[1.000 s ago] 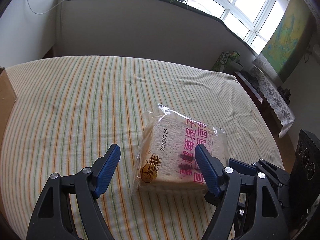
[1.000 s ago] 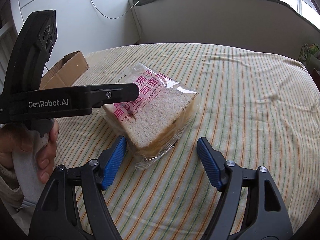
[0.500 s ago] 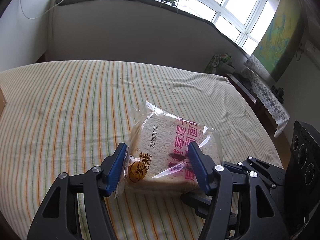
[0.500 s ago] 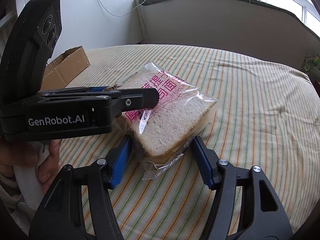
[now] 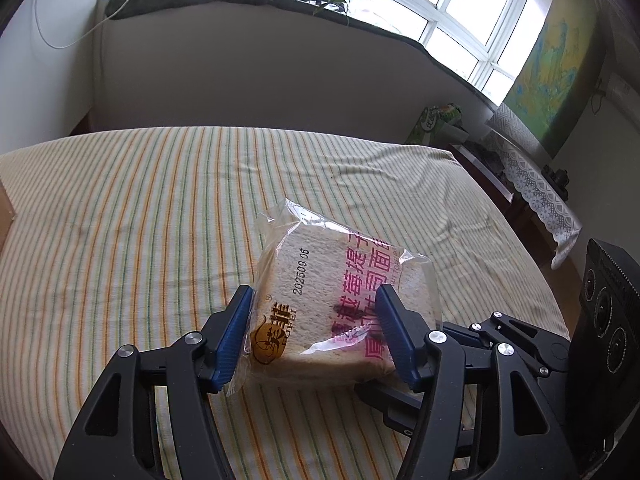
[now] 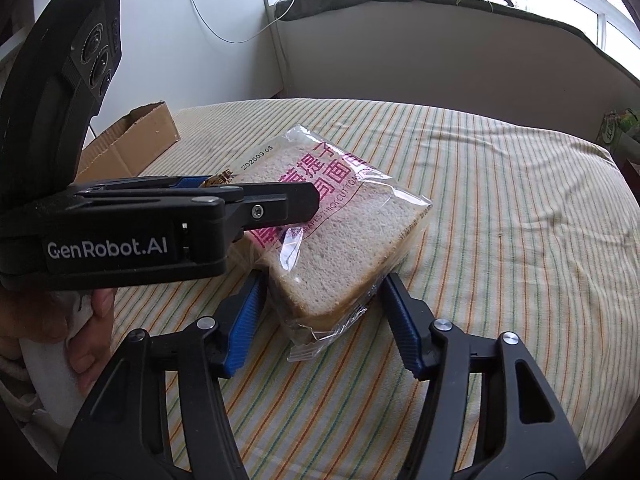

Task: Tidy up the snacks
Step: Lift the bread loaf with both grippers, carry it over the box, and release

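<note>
A clear packet of sliced bread (image 5: 328, 300) with pink lettering lies in the middle of the striped bed sheet (image 5: 160, 220). My left gripper (image 5: 316, 336) has its blue pads pressed against the packet's near edge, one on each side. The same bread packet (image 6: 344, 240) shows in the right wrist view. There my right gripper (image 6: 324, 320) straddles its near corner, the jaws closing and the pads touching the wrapper. The left gripper (image 6: 296, 200) reaches in from the left across the packet's top. A person's hand (image 6: 92, 340) grips its handle.
An open cardboard box (image 6: 132, 148) sits at the bed's left edge. Beyond the far right corner of the bed stand a green bag (image 5: 438, 120) and a side table with a lace cloth (image 5: 532, 184). A wall and window sill run behind the bed.
Both grippers have narrowed around the bread packet, from open jaws clear of it to pads against its sides. The left gripper came closer to the packet.
</note>
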`<state>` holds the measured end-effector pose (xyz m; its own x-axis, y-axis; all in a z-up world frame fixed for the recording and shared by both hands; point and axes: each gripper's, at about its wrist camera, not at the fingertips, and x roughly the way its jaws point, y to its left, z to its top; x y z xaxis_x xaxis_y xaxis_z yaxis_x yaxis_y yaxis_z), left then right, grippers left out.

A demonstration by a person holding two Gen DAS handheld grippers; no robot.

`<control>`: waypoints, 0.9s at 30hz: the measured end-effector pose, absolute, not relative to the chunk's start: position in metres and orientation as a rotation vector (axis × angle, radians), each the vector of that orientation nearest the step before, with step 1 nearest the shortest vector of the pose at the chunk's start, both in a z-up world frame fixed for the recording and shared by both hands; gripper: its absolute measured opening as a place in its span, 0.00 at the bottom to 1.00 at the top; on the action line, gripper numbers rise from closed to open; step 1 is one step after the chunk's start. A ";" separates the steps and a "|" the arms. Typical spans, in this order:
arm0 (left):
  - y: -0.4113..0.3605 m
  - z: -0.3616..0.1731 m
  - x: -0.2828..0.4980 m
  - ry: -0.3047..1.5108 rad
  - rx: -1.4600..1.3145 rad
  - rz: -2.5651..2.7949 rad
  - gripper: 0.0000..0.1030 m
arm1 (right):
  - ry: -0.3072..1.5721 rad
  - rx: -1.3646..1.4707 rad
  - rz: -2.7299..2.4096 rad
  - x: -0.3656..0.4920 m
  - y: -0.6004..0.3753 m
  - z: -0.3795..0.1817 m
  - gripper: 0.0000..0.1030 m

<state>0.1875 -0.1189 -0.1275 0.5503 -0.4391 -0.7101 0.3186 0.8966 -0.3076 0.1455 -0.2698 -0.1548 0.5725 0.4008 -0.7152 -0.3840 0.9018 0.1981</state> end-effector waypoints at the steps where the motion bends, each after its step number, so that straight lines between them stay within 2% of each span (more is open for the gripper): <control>1: -0.120 -0.126 0.187 0.881 -0.148 -0.449 0.60 | 0.838 0.022 0.460 0.144 -0.271 -0.153 0.60; 7: -0.125 -0.101 0.175 0.832 -0.132 -0.445 0.60 | 0.761 0.006 0.450 0.130 -0.275 -0.116 0.60; 17: -0.115 -0.017 0.131 0.638 -0.114 -0.451 0.60 | 0.596 -0.069 0.435 0.085 -0.256 -0.030 0.60; 27: -0.082 0.016 0.095 0.530 -0.138 -0.452 0.60 | 0.546 -0.151 0.433 0.055 -0.221 0.004 0.60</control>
<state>0.0951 -0.0824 0.0155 0.7673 -0.4504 -0.4564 0.3801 0.8927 -0.2420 0.0549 -0.2209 0.0043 0.7675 0.3579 -0.5319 -0.4366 0.8993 -0.0249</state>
